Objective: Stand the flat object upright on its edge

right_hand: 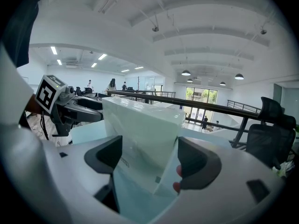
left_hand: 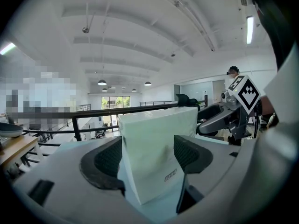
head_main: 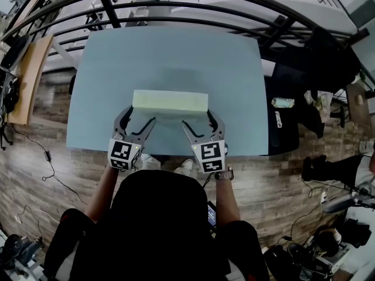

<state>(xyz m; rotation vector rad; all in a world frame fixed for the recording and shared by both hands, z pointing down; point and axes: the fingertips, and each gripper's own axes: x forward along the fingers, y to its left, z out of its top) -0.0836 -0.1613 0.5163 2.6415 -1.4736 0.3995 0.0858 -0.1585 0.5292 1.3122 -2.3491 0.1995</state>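
A pale green flat box (head_main: 170,101) stands upright on its long edge near the front of the light blue table (head_main: 176,45). My left gripper (head_main: 142,113) is open around the box's left front corner, one finger by the end and one in front of the face. My right gripper (head_main: 198,117) is open the same way at the right front corner. In the left gripper view the box (left_hand: 156,143) fills the space between the pads of the gripper (left_hand: 147,157). The right gripper view shows the box (right_hand: 145,129) tilted between the jaws of the gripper (right_hand: 149,160).
A black railing (head_main: 193,7) curves behind the table's far edge. Wooden floor with cables lies to the left, and a wooden desk (head_main: 29,75) stands at far left. Bags and clutter (head_main: 316,98) sit to the right. The person's knees are below the table's front edge.
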